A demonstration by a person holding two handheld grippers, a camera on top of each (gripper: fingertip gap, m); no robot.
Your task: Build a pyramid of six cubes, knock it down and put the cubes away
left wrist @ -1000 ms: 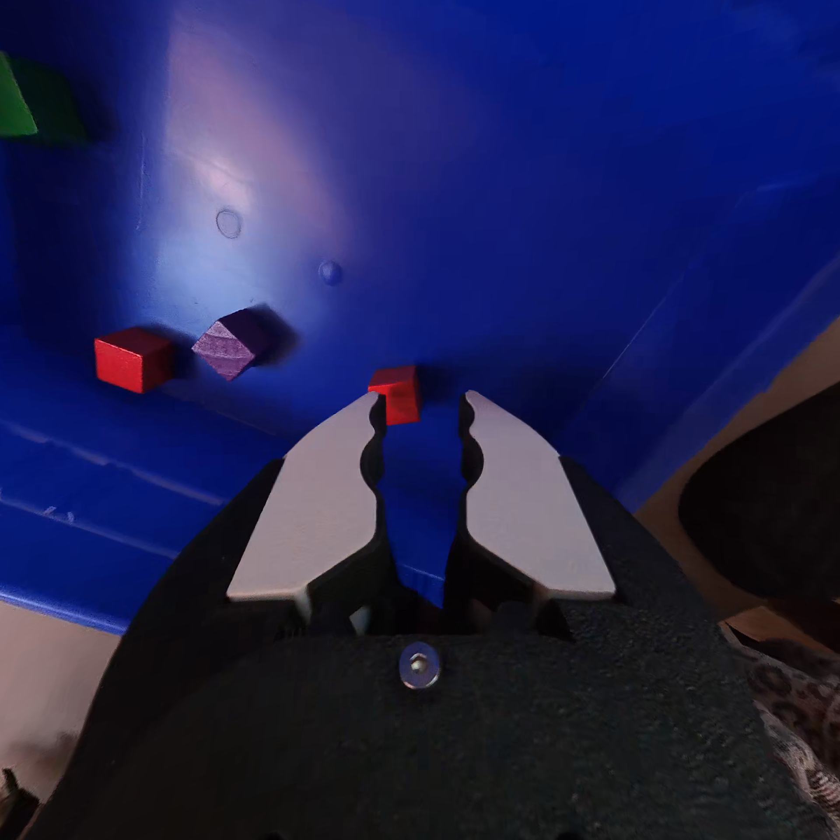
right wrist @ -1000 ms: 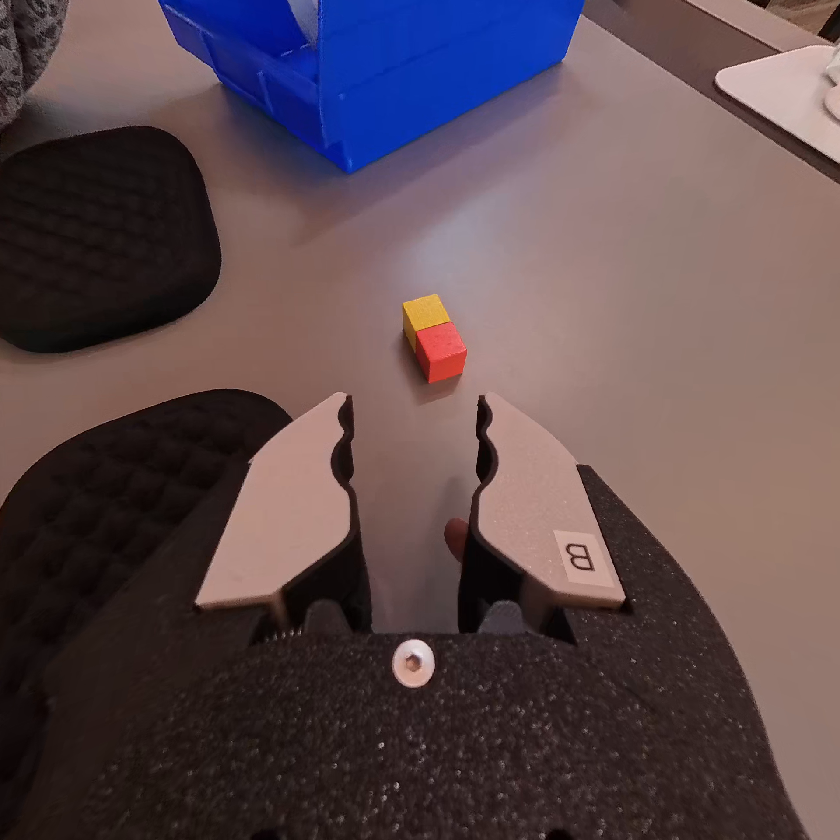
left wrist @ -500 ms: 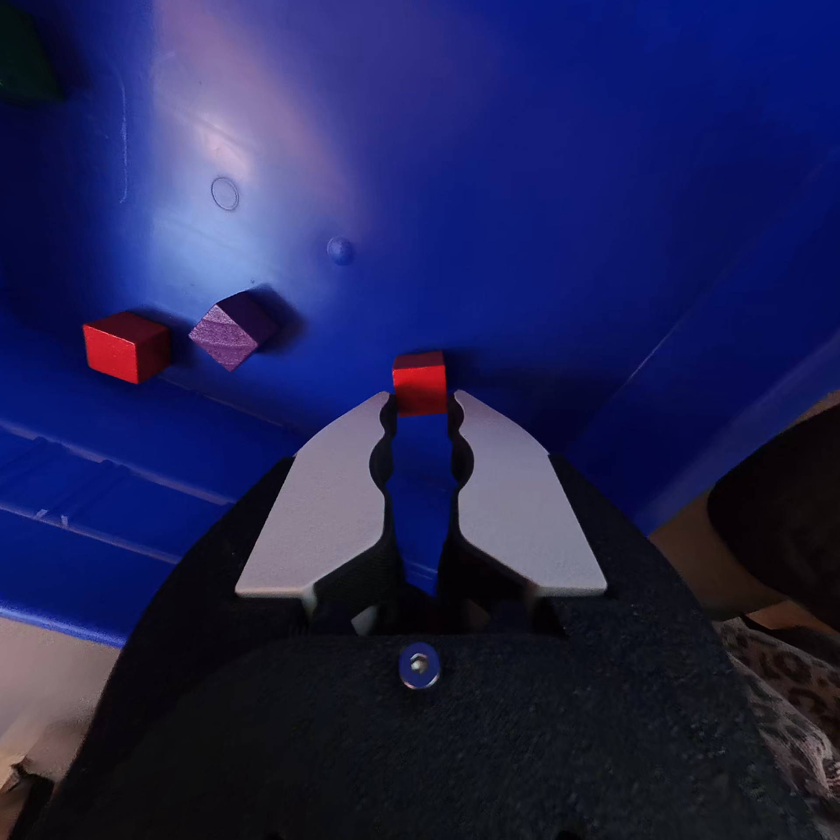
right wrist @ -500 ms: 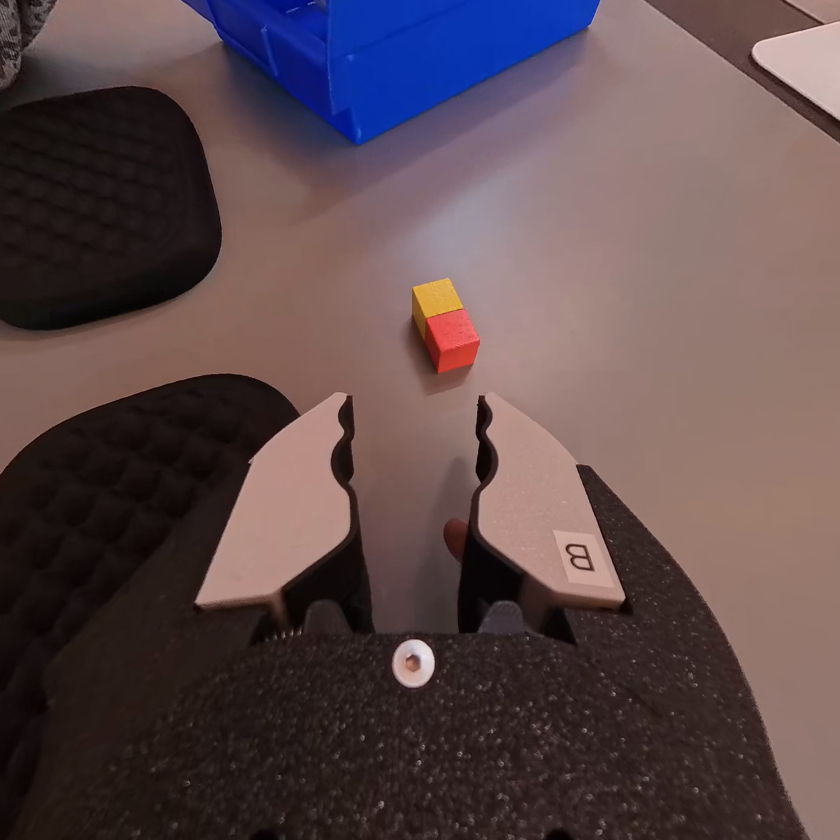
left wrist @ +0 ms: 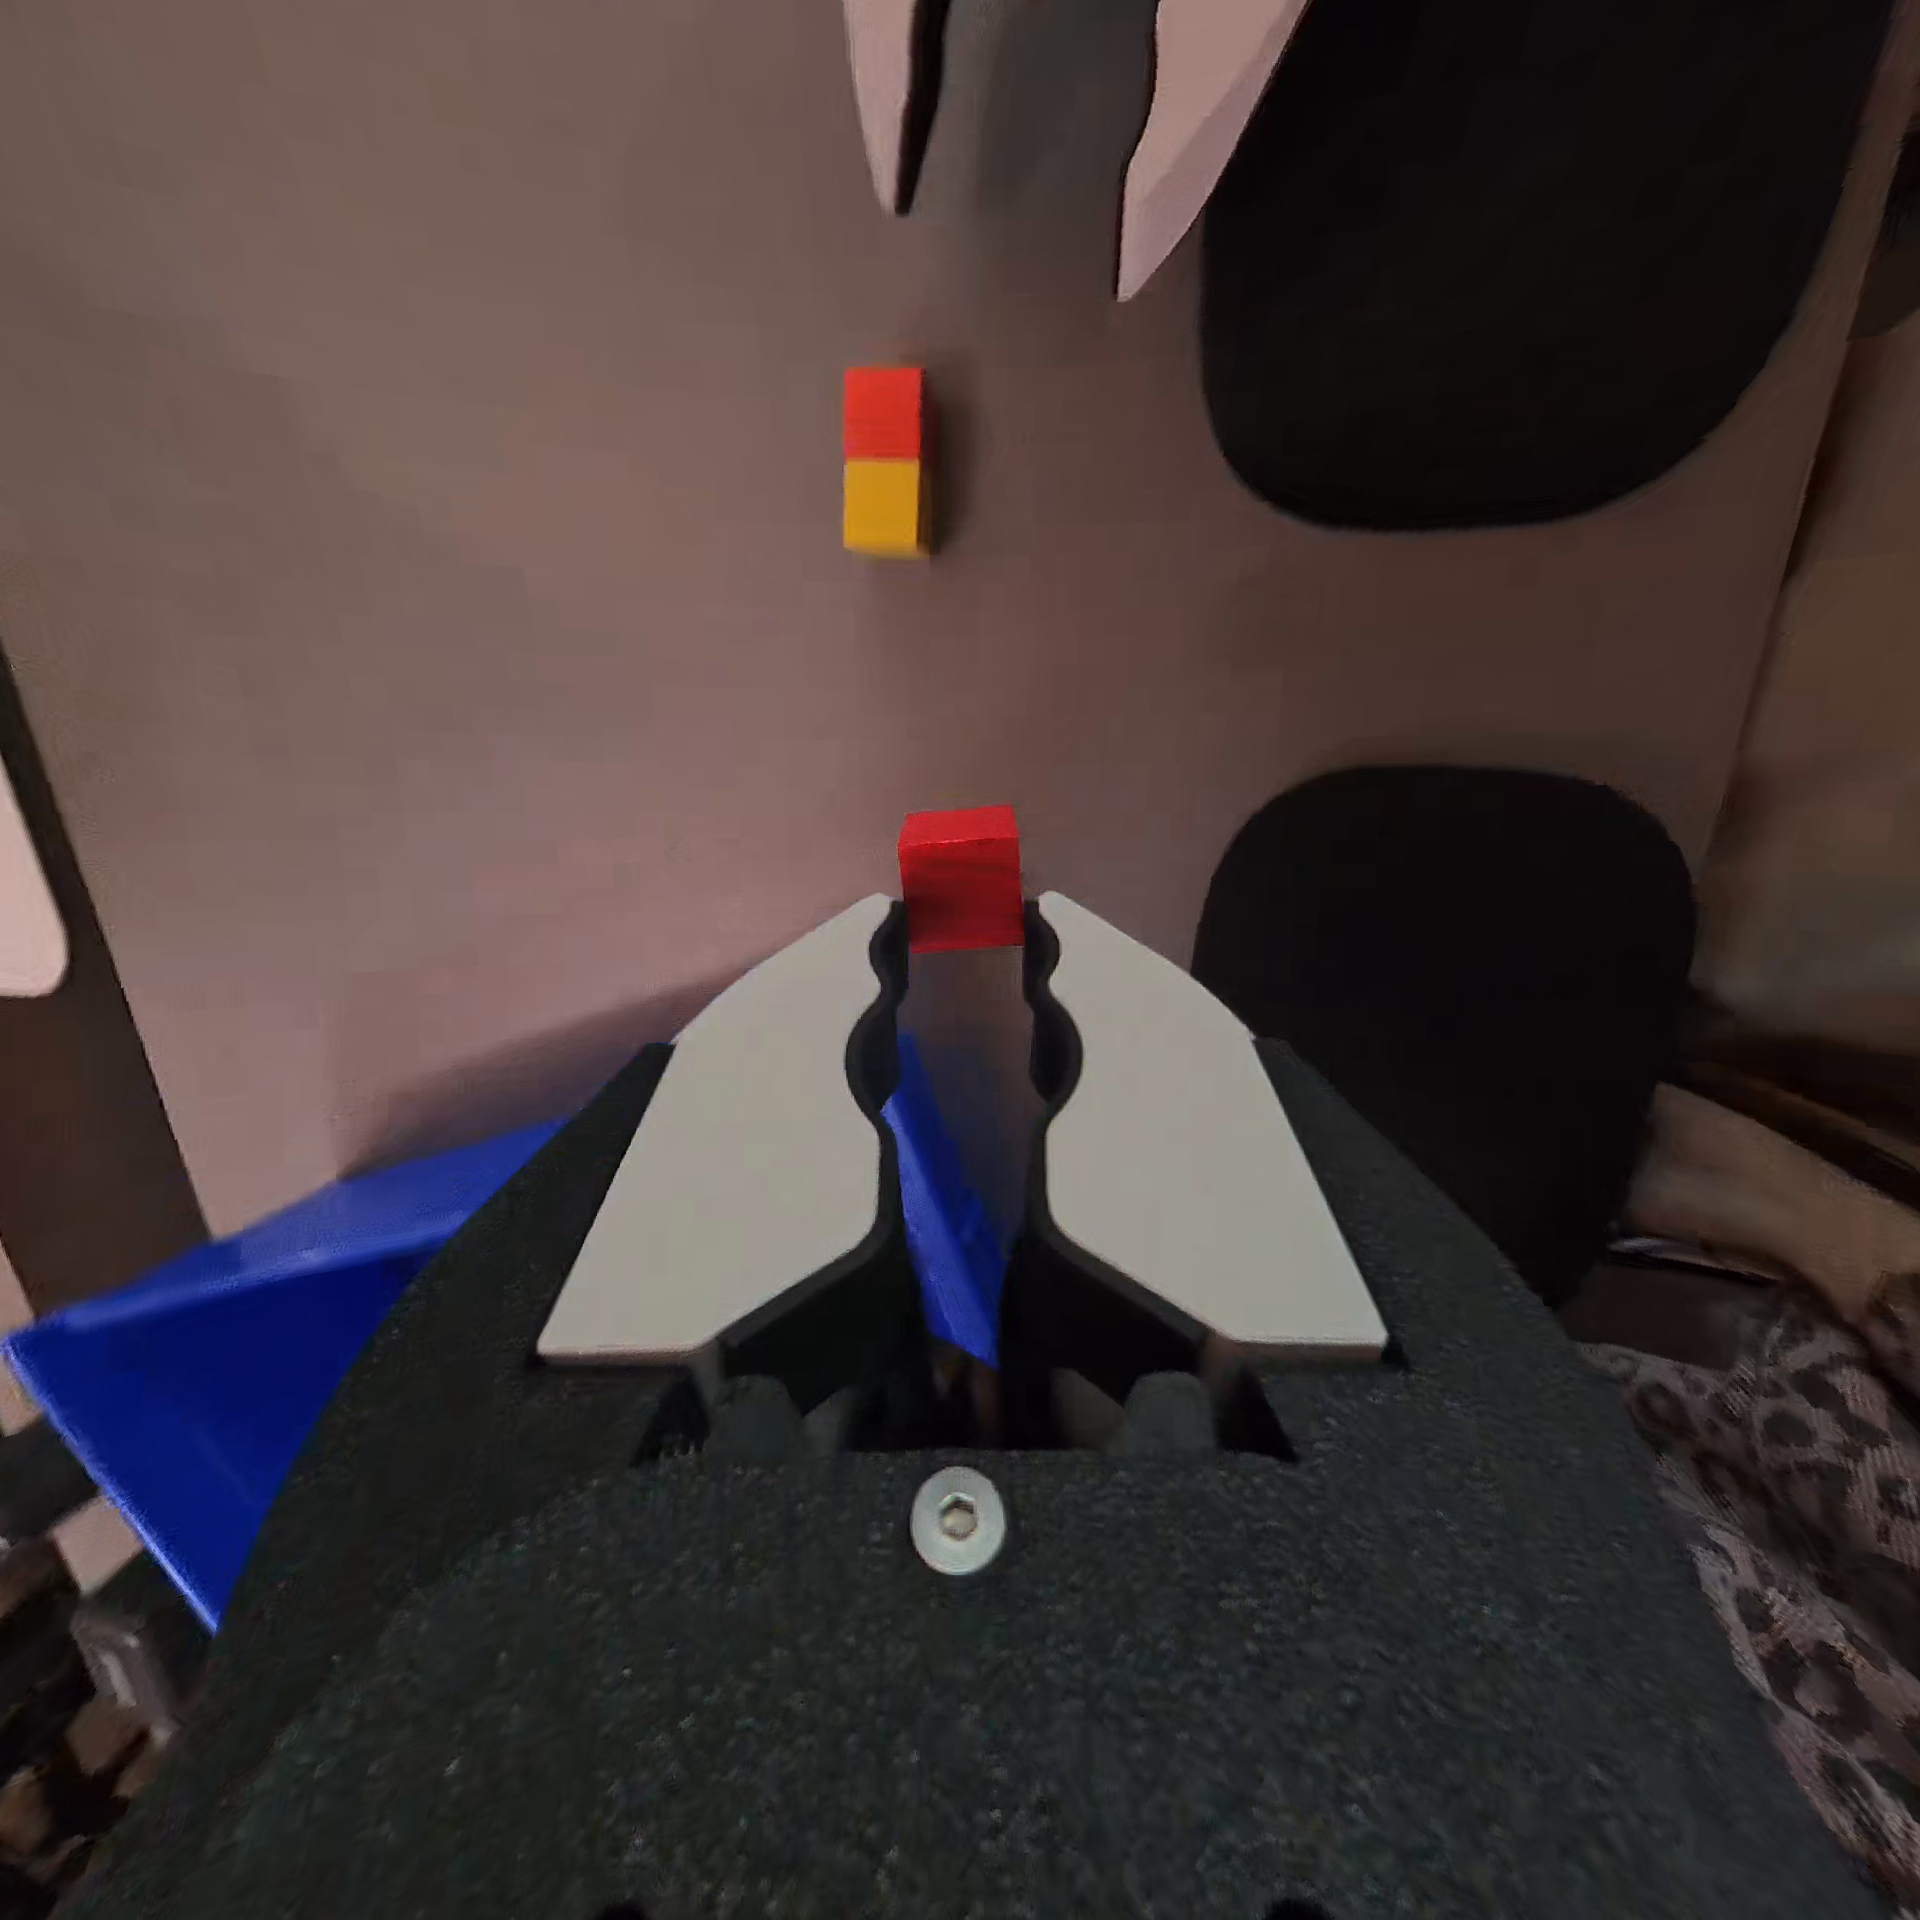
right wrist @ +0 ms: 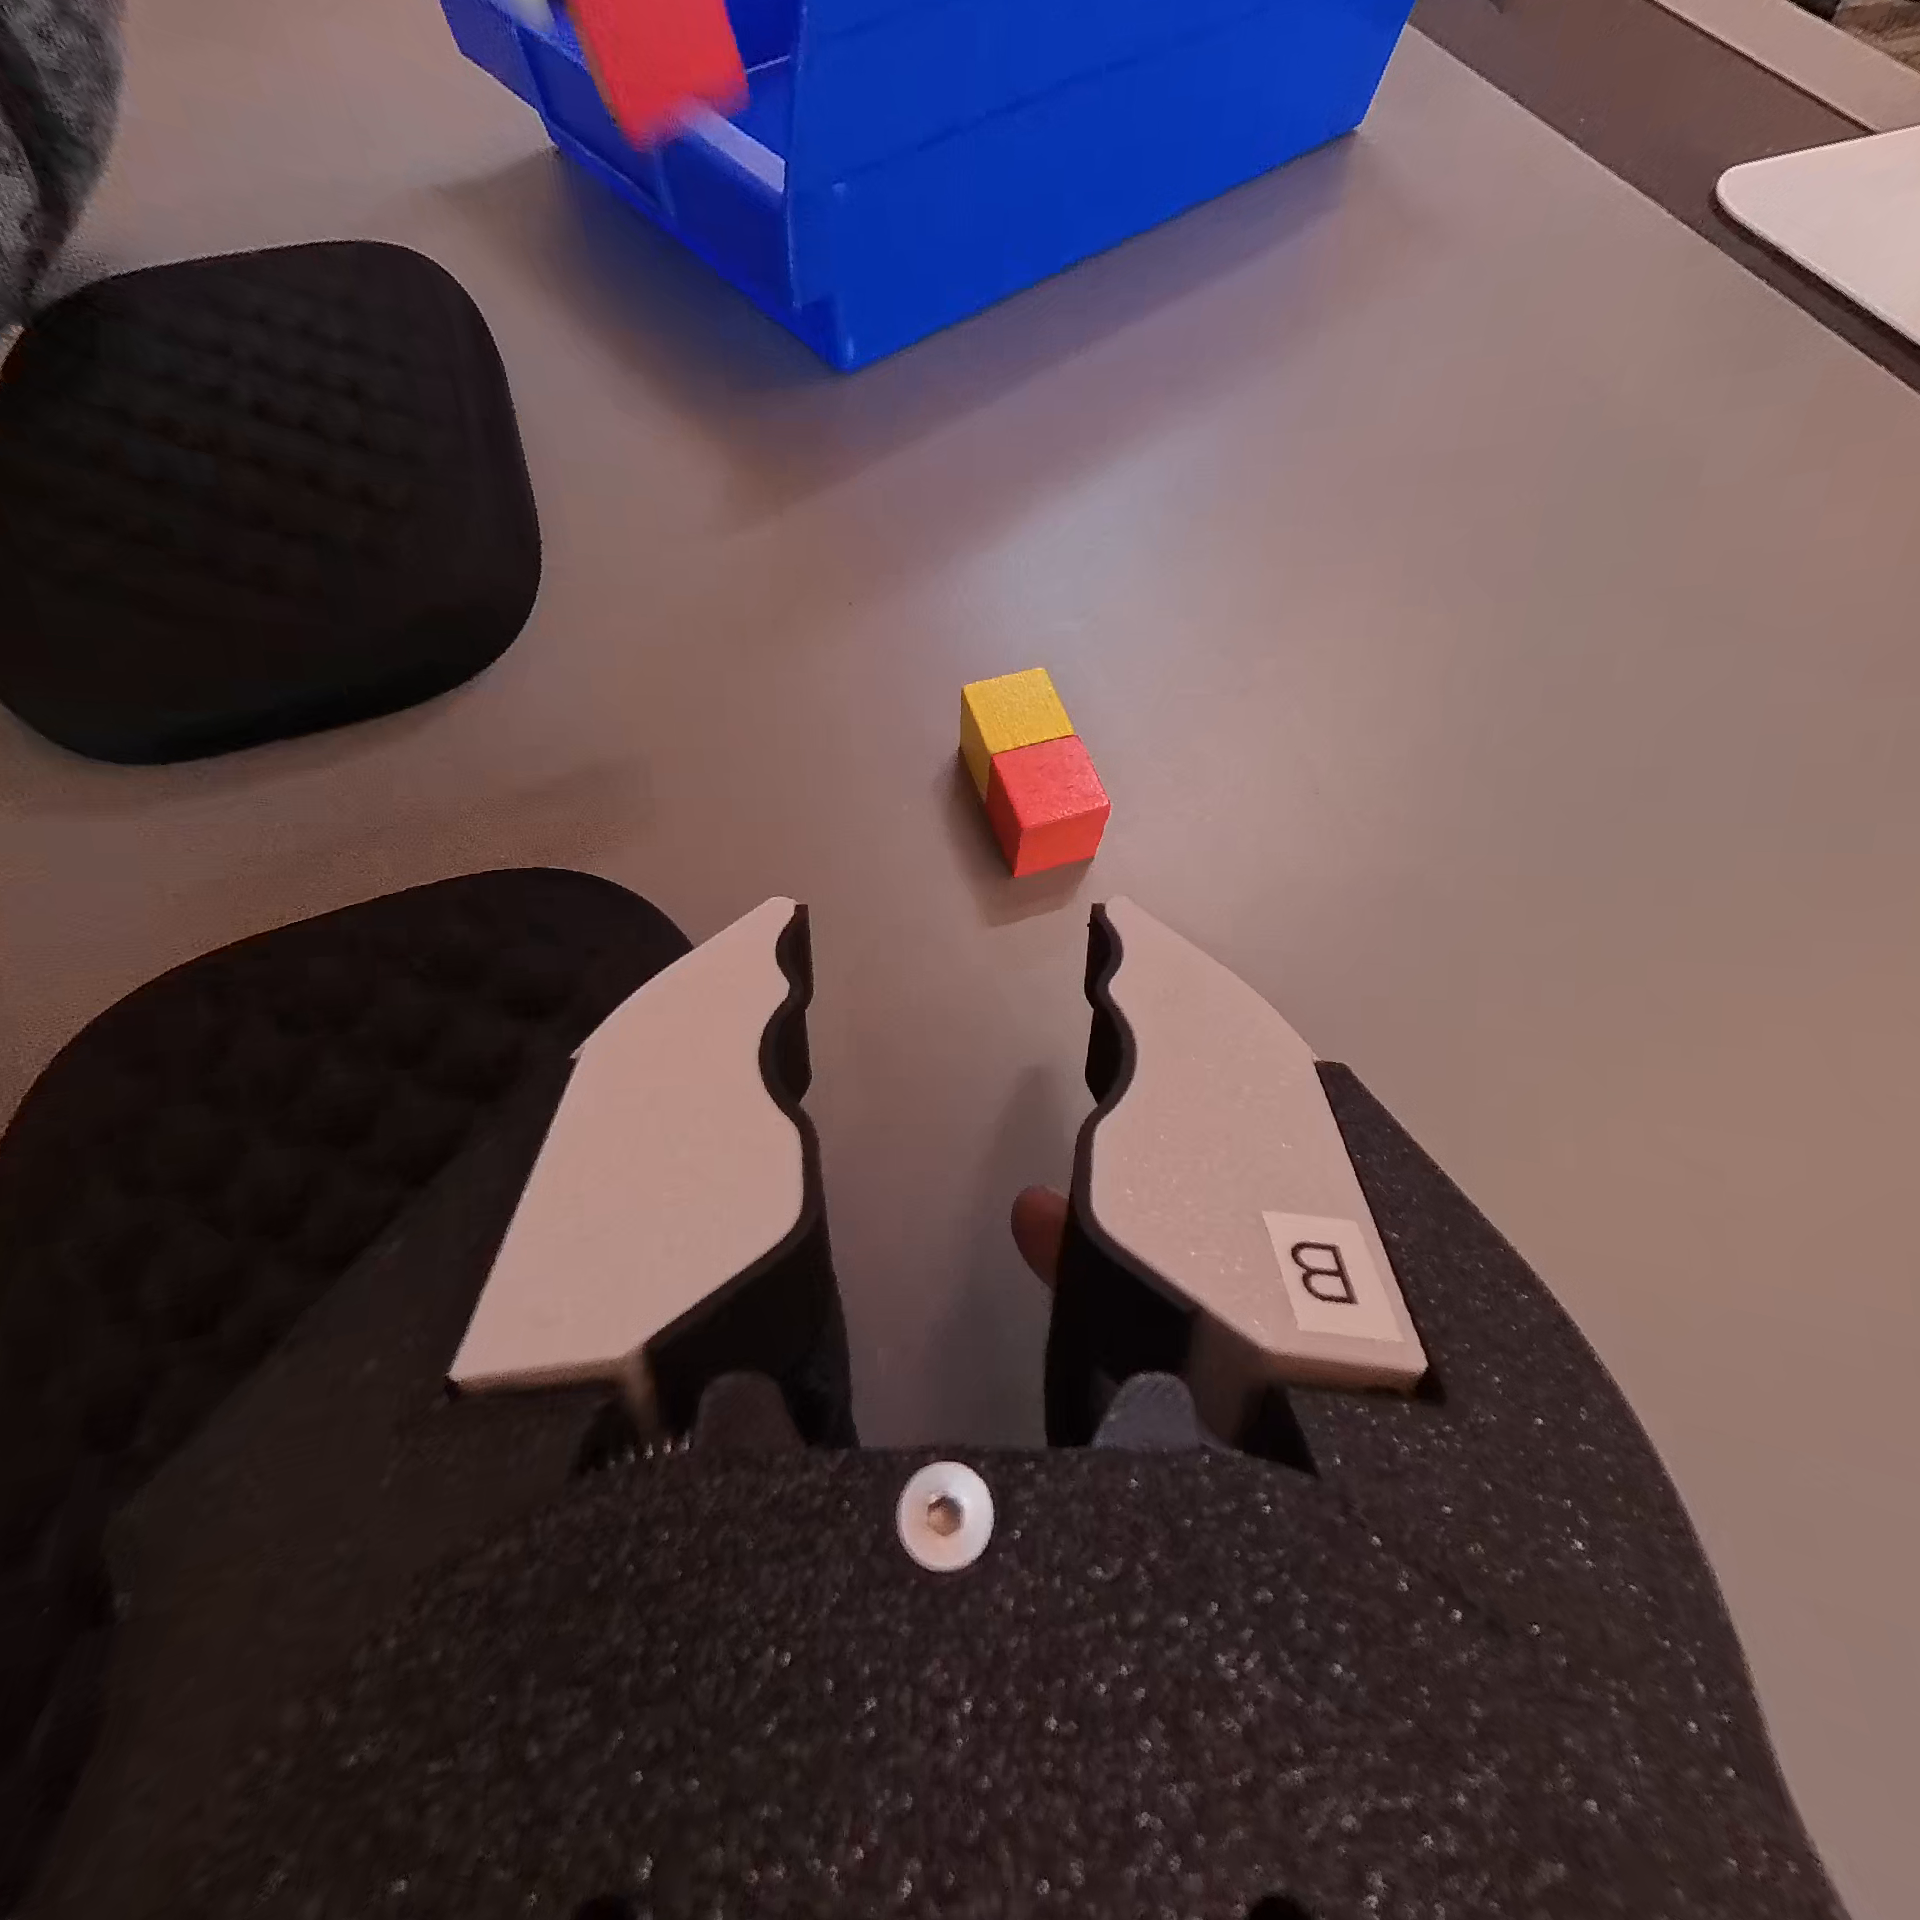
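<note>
My left gripper is shut on a red cube and holds it in the air above the grey table, just outside the blue bin. That held cube shows blurred in the right wrist view in front of the bin. A yellow cube and a second red cube sit touching in a row on the table; in the left wrist view they are the yellow cube and red cube. My right gripper is open and empty, just short of that red cube.
Two black quilted pads lie on the table's left side, one far and one near. A white flat object lies at the far right. The right gripper's fingertips show at the top of the left wrist view. One gripper's finger ends stand about 15 centimetres off the other's.
My left gripper closed on the red cube inside the bin, lifted it out and swung to face the two cubes on the table. My right gripper stayed open and hardly moved.
</note>
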